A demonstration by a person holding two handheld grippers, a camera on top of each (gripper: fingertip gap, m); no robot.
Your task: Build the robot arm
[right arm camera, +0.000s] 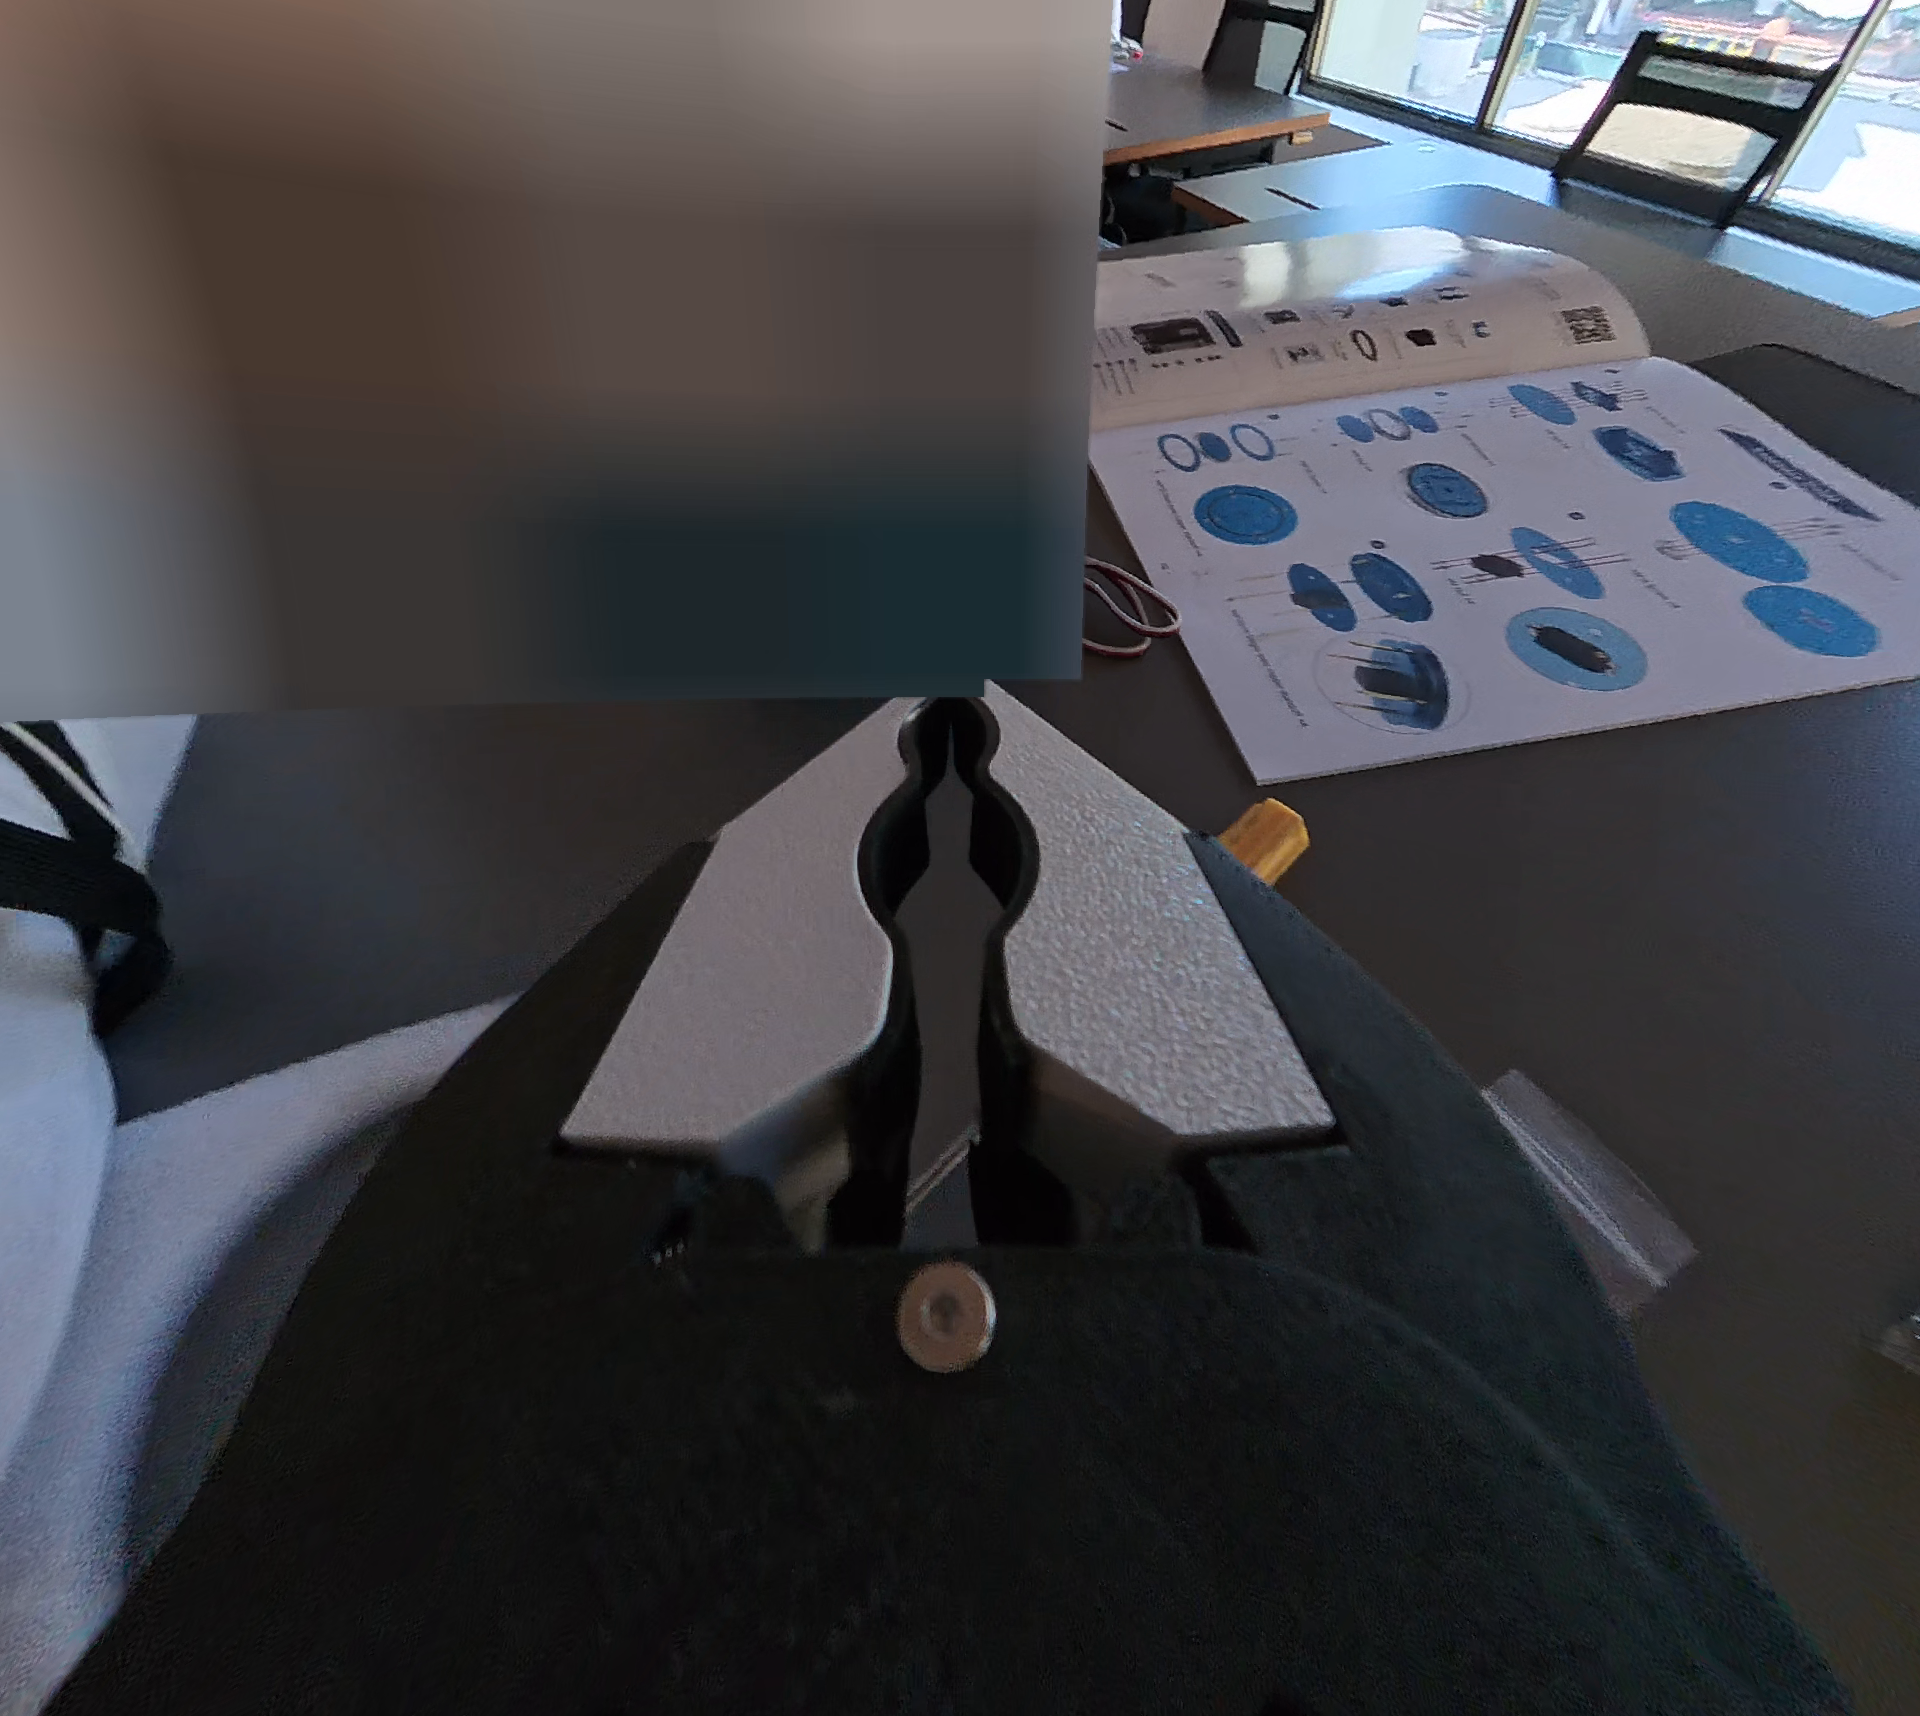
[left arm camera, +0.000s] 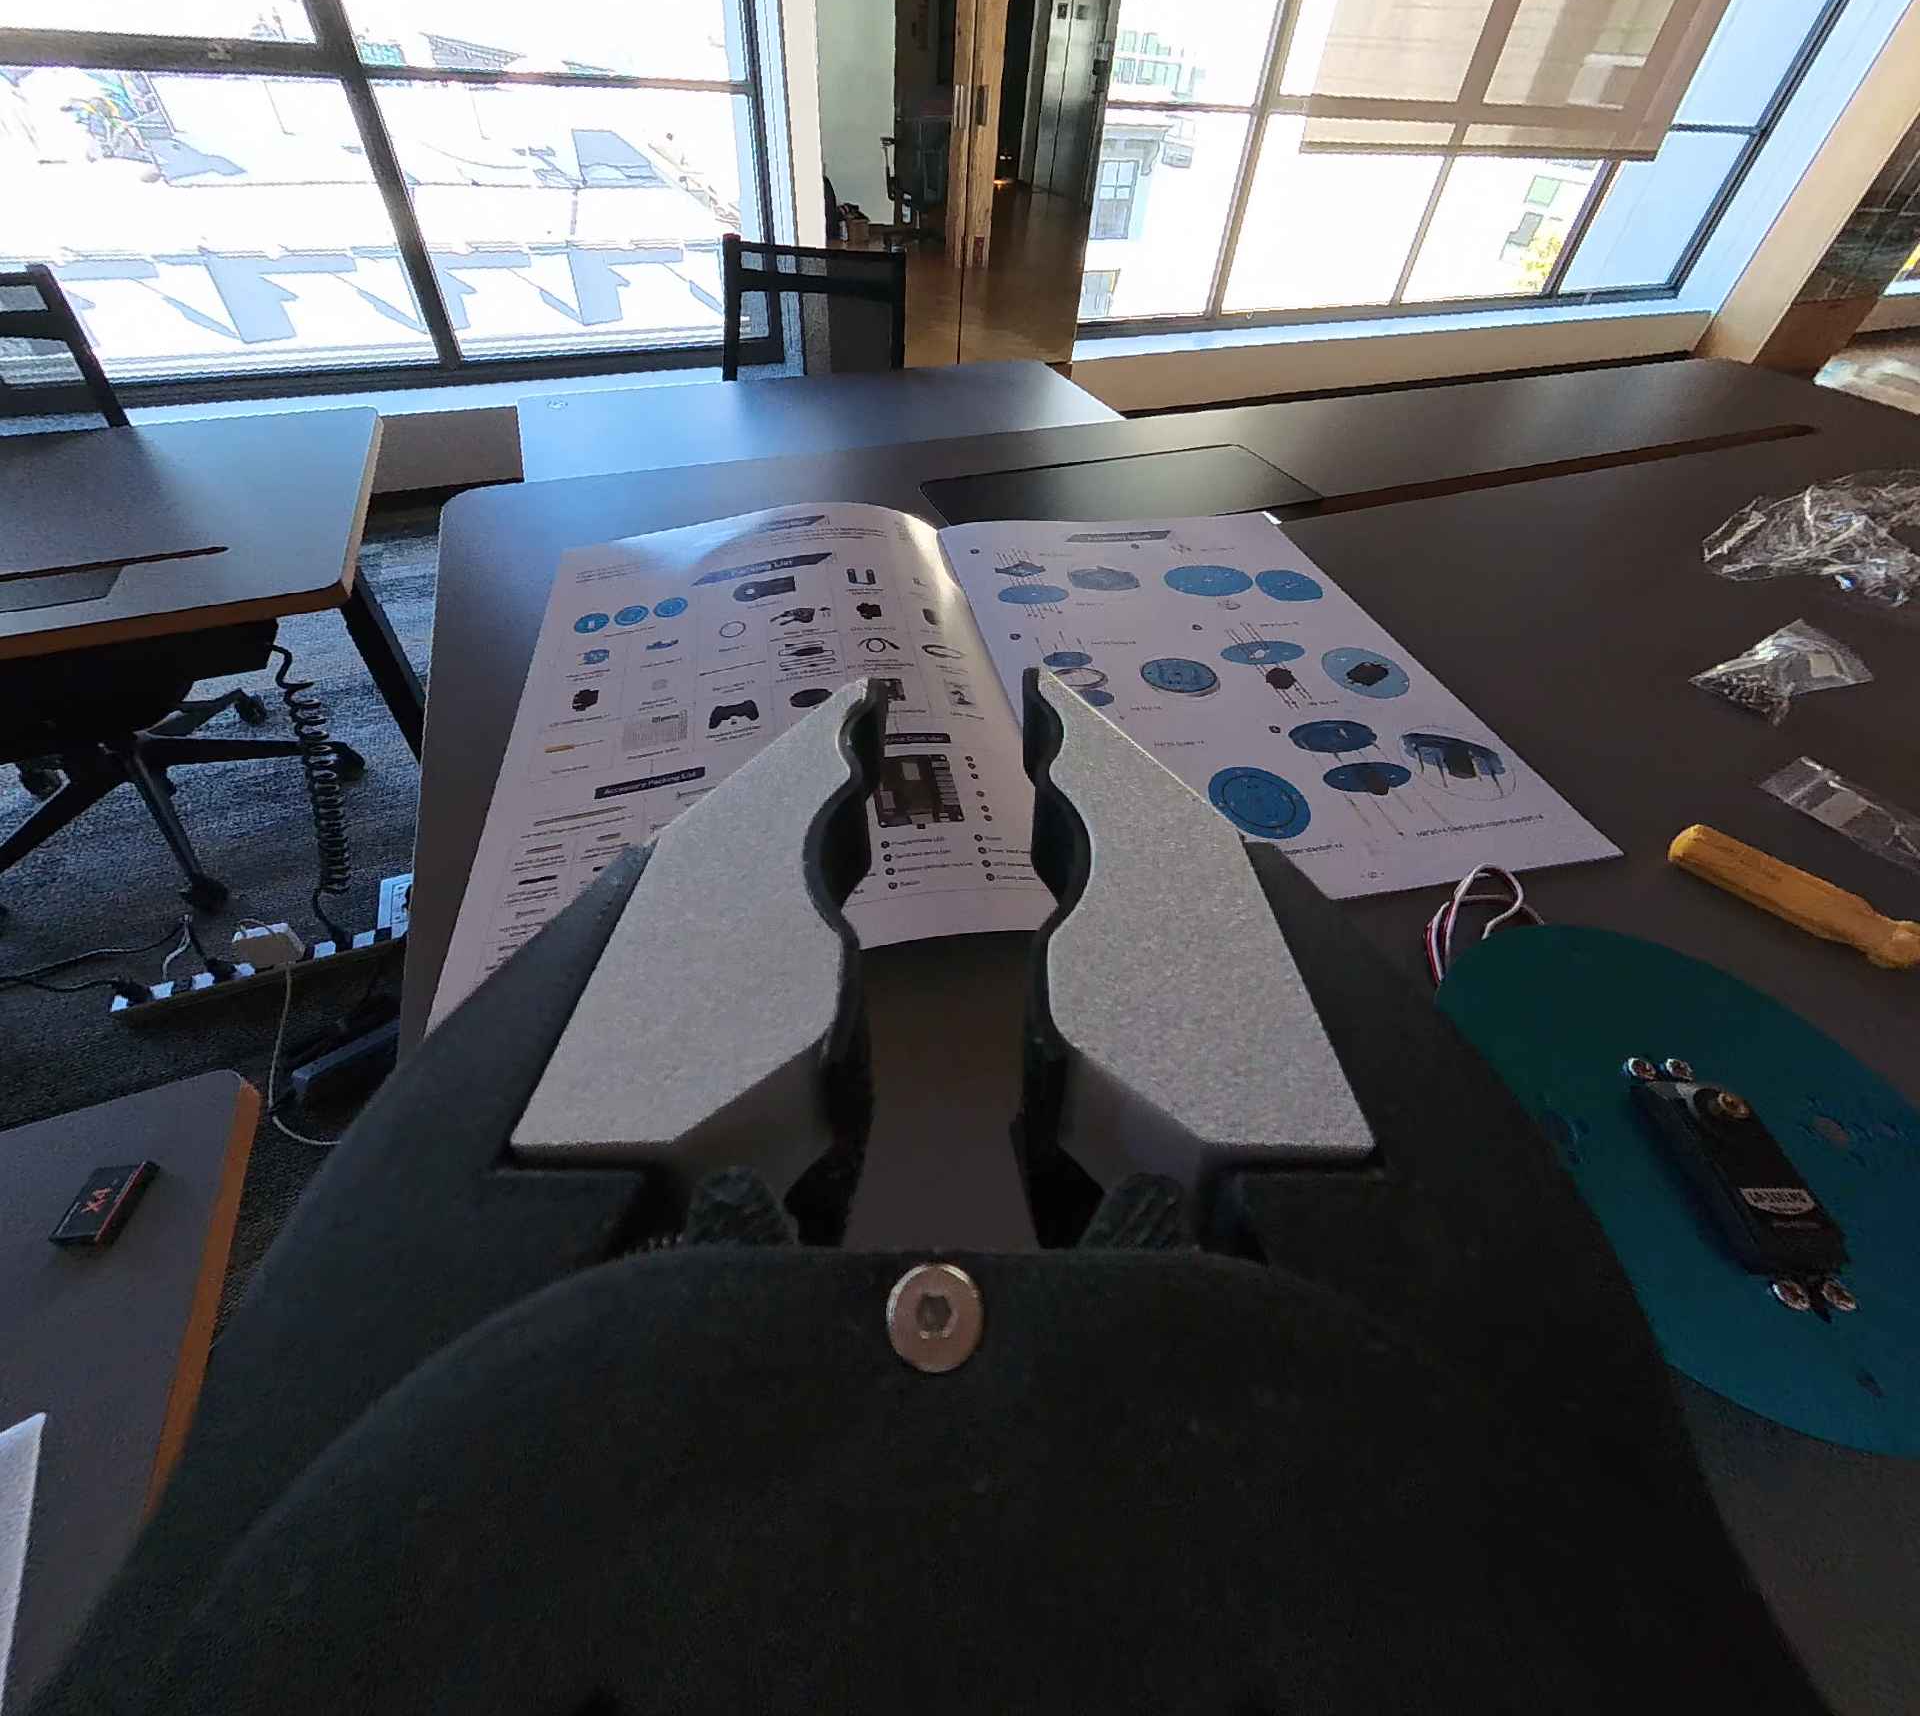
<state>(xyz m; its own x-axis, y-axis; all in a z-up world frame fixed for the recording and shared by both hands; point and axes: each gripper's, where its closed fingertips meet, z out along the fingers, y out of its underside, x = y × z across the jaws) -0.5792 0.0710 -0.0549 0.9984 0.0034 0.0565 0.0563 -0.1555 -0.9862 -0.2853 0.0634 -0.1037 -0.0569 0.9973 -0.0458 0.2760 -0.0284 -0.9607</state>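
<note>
Open booklet (left arm camera: 997, 710) beneath parted left jaws

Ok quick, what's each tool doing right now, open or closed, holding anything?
Left tool: open, empty, above the open manual.
Right tool: tips closed, nothing visibly held.

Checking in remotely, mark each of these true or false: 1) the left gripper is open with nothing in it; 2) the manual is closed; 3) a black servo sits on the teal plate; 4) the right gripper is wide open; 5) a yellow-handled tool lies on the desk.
1) True: the left gripper is open and empty above the manual.
2) False: the manual lies open on the desk.
3) True: the black servo is mounted on the teal plate.
4) False: the right gripper has its tips together; nothing visible between them.
5) True: the yellow-handled tool lies right of the manual.
</note>
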